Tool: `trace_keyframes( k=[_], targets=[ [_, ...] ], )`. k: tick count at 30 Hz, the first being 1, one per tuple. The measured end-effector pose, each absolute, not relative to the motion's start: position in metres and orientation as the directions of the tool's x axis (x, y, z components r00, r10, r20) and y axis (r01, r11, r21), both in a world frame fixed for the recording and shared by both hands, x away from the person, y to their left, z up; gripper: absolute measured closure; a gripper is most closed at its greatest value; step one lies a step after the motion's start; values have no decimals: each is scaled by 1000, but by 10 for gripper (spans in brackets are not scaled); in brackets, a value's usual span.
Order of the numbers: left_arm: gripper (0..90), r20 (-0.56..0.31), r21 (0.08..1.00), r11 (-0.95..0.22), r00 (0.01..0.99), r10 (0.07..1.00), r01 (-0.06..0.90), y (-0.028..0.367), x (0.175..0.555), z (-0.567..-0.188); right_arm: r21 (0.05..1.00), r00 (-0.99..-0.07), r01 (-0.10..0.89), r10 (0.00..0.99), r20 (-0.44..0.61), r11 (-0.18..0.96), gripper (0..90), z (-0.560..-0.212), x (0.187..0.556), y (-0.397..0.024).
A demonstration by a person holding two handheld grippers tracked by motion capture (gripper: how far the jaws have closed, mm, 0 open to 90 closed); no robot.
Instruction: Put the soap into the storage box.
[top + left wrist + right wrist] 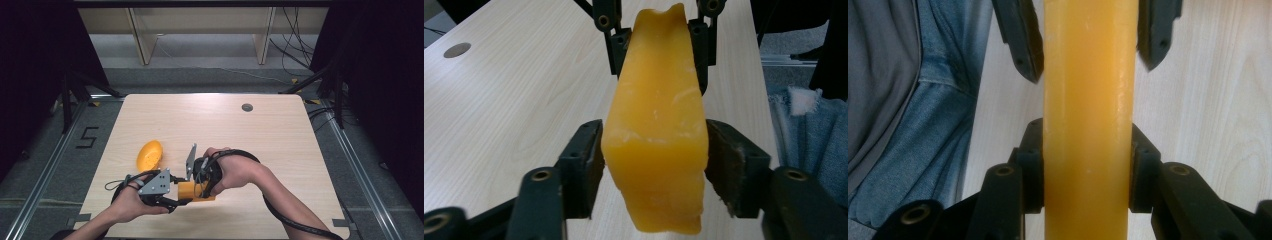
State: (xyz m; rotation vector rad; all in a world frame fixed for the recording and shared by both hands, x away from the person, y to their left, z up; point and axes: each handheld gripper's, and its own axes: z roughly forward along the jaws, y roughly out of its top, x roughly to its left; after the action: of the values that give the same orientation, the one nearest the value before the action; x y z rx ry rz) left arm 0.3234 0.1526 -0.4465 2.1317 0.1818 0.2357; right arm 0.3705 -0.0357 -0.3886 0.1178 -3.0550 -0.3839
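Closest to us, low in the high view, our left gripper (181, 201) and right gripper (200, 190) meet on a waxy orange-yellow block (191, 191). Right jaws clamp it firmly. Left jaws stand either side of its other end, the right pad barely apart, not yet pressing. Closing off-centre could twist the soft block free. An orange rounded piece (149, 155) lies on the pale wooden table (260, 145), left of centre.
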Motion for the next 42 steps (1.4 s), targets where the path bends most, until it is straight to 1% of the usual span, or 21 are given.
trace_keyframes(
  k=[2,4,7,10,13,15,16,18,20,24,25,26,27,31,33,34,36,39,40,41,42],
  targets=[
    [481,103,841,-540,971,215,30,152,323,-447,256,-992,-106,-120,41,961,620,-389,372,-34],
    [530,92,844,-535,972,215,38,151,322,-448,249,-993,-98,-112,42,963,619,-388,369,-33],
    [541,93,845,-533,972,215,37,150,322,-449,248,-992,-106,-119,41,963,619,-389,369,-32],
    [573,33,851,-517,973,229,93,150,322,-451,226,-991,-119,-130,33,967,617,-389,367,-31],
    [593,17,847,-519,970,243,115,152,323,-449,210,-992,-116,-124,26,971,616,-389,364,-30],
    [598,12,856,-502,966,257,122,154,322,-446,236,-986,-164,-164,-17,958,613,-387,366,-30],
    [601,6,862,-492,966,259,126,155,322,-444,230,-992,-123,-129,10,965,604,-384,364,-31],
    [601,1,868,-479,963,269,133,155,319,-441,232,-993,-112,-116,2,966,589,-382,364,-32],
    [602,23,867,-484,960,279,120,159,319,-438,263,-992,-126,-120,-36,957,485,-377,367,-34],
    [603,23,861,-483,937,349,158,168,317,-437,346,-994,-81,-51,-97,935,459,-361,370,-51],
    [603,27,863,-477,929,370,165,171,315,-437,392,-989,-115,-69,-127,913,448,-358,374,-56],
    [603,25,866,-472,927,374,167,173,316,-437,445,-990,-80,-18,-142,892,435,-352,375,-69],
    [603,5,865,-463,919,394,193,176,314,-437,445,-990,-80,-18,-142,892,435,-352,375,-69],
    [602,-4,867,-444,893,449,228,185,310,-435,487,-981,63,144,-131,871,428,-352,373,-94],
    [602,4,872,-435,884,467,225,191,309,-433,529,-954,159,269,-136,833,439,-362,372,-114],
    [602,1,876,-422,874,486,234,194,307,-432,529,-954,159,269,-136,833,453,-362,372,-114],
    [603,-8,879,-405,856,516,252,202,304,-429,563,-936,229,339,-98,794,476,-369,374,-128],
    [602,-30,889,-366,831,555,276,213,299,-427,599,-879,348,473,-59,721,494,-380,375,-147],
    [602,-42,892,-348,819,573,289,217,298,-427,616,-820,408,567,-76,674,538,-388,376,-158],
    [602,-43,895,-338,810,584,292,220,296,-426,616,-820,408,567,-76,674,538,-388,376,-158],
    [602,-43,897,-329,800,598,294,224,295,-426,632,-762,471,645,-60,615,563,-395,377,-168]
  ],
)
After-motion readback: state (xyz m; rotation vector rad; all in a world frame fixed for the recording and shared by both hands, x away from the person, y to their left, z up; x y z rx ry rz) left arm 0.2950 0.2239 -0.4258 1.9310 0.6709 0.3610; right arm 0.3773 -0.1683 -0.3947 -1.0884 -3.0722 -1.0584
